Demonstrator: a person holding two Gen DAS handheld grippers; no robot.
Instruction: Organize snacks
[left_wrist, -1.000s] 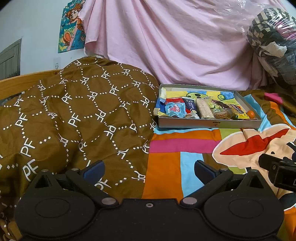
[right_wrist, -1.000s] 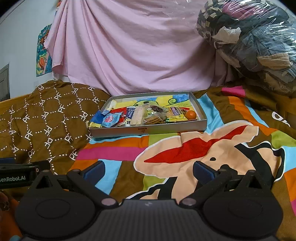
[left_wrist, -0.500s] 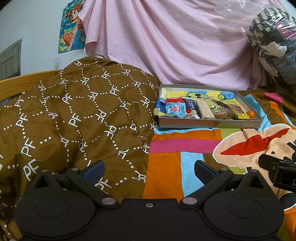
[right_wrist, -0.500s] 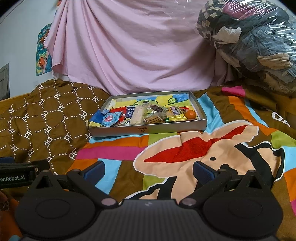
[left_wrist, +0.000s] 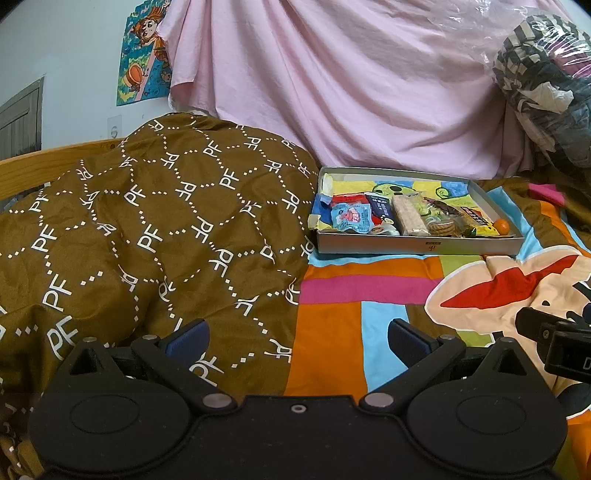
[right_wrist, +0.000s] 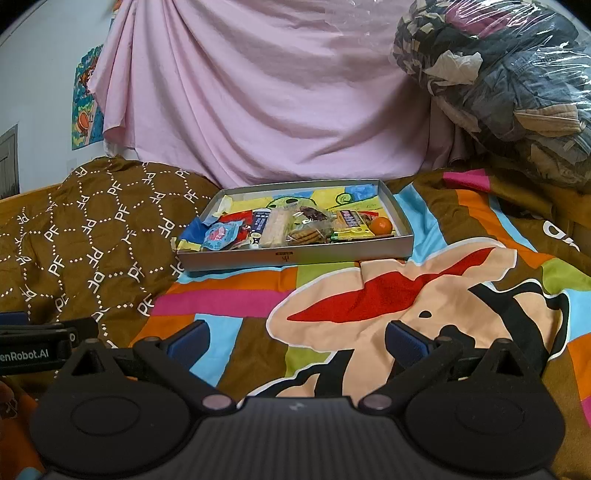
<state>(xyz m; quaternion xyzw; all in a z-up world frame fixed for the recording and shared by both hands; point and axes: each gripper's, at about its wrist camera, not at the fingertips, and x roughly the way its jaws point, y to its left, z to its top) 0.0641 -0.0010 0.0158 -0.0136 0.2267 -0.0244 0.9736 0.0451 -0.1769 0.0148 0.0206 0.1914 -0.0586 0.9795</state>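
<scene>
A shallow grey box (left_wrist: 417, 245) (right_wrist: 295, 258) lies on the bed ahead. It holds several snacks along its near side: a light blue packet (left_wrist: 349, 218) (right_wrist: 219, 234), a pale wafer bar (left_wrist: 406, 219) (right_wrist: 273, 225), round biscuits (left_wrist: 441, 227) (right_wrist: 304, 234), a yellow packet (right_wrist: 351, 223) and a small orange ball (left_wrist: 501, 226) (right_wrist: 381, 224). My left gripper (left_wrist: 297, 338) is open and empty, low over the bedding, well short of the box. My right gripper (right_wrist: 295, 339) is open and empty, also well short of it.
A brown patterned quilt (left_wrist: 147, 236) (right_wrist: 92, 236) is heaped to the left of the box. A colourful cartoon sheet (right_wrist: 406, 295) covers the bed. A pink cloth (right_wrist: 277, 92) hangs behind. A plastic-wrapped bundle of clothes (right_wrist: 498, 81) sits at back right.
</scene>
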